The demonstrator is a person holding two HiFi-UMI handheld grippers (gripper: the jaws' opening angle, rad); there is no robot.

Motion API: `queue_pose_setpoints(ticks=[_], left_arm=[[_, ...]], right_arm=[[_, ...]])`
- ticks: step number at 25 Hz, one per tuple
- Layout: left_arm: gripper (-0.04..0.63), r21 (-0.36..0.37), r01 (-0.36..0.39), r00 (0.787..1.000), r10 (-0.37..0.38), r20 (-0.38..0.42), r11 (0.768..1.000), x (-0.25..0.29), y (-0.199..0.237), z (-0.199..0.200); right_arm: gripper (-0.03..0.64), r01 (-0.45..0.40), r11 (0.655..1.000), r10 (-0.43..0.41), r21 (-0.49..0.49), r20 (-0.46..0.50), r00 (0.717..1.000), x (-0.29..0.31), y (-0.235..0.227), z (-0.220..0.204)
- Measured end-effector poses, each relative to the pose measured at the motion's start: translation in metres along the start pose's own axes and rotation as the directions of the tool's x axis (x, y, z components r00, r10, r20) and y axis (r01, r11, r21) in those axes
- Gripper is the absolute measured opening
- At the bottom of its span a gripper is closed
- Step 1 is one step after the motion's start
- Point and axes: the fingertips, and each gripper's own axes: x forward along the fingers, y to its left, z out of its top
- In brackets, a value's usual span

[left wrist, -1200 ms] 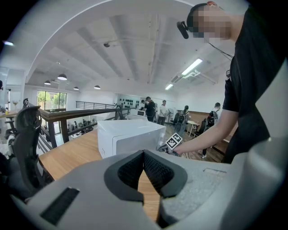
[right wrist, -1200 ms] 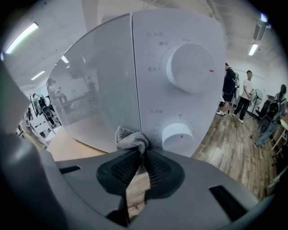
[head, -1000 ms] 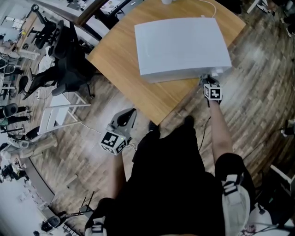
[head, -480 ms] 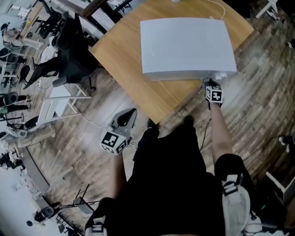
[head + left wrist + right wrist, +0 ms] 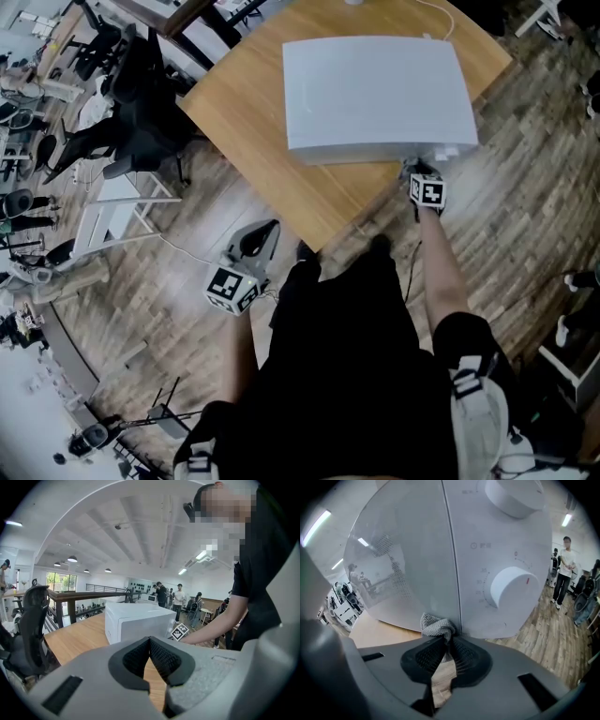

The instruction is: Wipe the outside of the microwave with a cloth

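Left gripper (image 5: 251,246) hangs low beside the person's hip over the wooden floor (image 5: 178,309), at 7 o'clock from the bench (image 5: 246,117), jaws together on nothing. A black office chair (image 5: 141,103) stands off the bench's 9 o'clock side. The white microwave (image 5: 375,94) sits on the bench. At its 5 o'clock corner the right arm stretches straight forward. There the right gripper (image 5: 418,172) clamps a grey cloth (image 5: 437,626) against the front's lower edge, at the seam between door and control panel, at 7 o'clock from the lower dial (image 5: 511,588).
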Motion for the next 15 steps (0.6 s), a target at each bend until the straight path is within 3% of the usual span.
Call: queue_pose_setpoints(ticks=[15], left_arm=[[0.002, -0.013, -0.021, 1.0, 0.021, 0.003, 1.0, -0.037, 0.021, -0.007]], right_arm=[[0.038, -0.09, 0.995, 0.09, -0.03, -0.011, 0.996, 0.014, 0.082, 0.009]])
